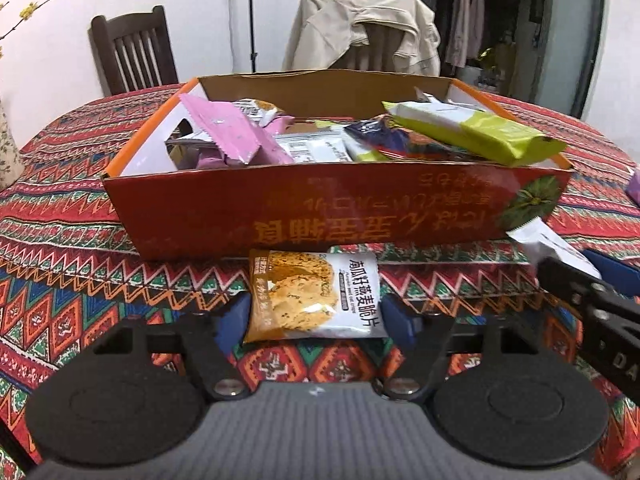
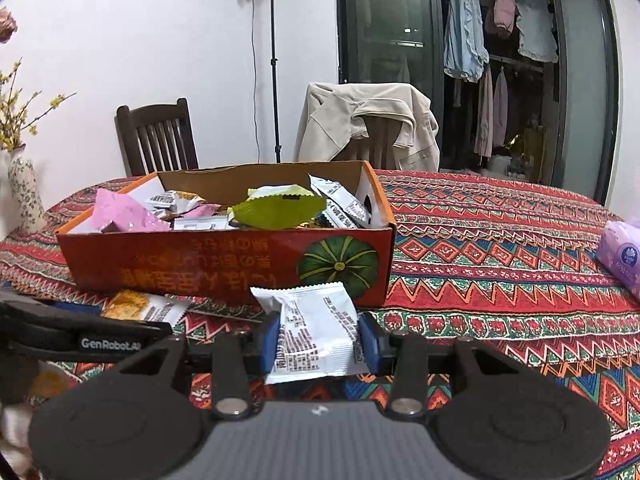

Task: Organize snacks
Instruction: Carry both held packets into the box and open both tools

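Left gripper (image 1: pixel 316 314), lower centre of left wrist view: blue pads flank an oat-crisp packet (image 1: pixel 314 294) lying on the patterned tablecloth (image 1: pixel 60 280), contact uncertain; red cardboard box (image 1: pixel 320 208) of snacks behind. Right wrist view: right gripper (image 2: pixel 318 342) clamps a white snack packet (image 2: pixel 316 332), centre frame, before the box (image 2: pixel 224 260).

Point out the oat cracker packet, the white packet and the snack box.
oat cracker packet (image 1: pixel 314 296): left wrist view, front face.
white packet (image 2: pixel 316 330): right wrist view, printed back.
snack box (image 2: pixel 224 264): right wrist view, front wall.
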A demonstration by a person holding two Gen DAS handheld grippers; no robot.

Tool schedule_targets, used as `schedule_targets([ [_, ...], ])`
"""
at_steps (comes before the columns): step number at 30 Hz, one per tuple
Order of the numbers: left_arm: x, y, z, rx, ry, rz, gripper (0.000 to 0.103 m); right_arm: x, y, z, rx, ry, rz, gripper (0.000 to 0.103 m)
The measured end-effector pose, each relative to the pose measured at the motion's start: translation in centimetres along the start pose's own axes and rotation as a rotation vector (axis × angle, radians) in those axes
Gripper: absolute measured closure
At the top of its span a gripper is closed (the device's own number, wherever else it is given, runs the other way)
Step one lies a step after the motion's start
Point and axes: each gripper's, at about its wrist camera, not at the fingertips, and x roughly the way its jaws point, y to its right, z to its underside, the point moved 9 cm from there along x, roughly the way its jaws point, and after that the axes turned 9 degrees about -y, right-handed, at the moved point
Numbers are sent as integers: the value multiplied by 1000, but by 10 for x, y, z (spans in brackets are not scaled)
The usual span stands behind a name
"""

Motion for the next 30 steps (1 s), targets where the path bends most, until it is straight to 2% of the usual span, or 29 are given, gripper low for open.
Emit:
schedule_targets([
  [3, -3, 0, 3, 6, 17, 11, 36, -2, -2, 0, -10, 10, 3, 62],
  [10, -20, 1, 6, 25, 74, 56, 48, -9, -8, -2, -27, 44, -13, 62],
  [16, -39, -5, 6, 40, 139, 66, 48, -18, -10, -1, -27, 71, -23, 62],
  [23, -77, -13, 6, 62, 234, 120, 48, -39, -13, 0, -27, 129, -56, 62],
  [30, -108, -26, -27, 39, 342, 122, 47, -65, -23, -20, -38, 216, -84, 62],
])
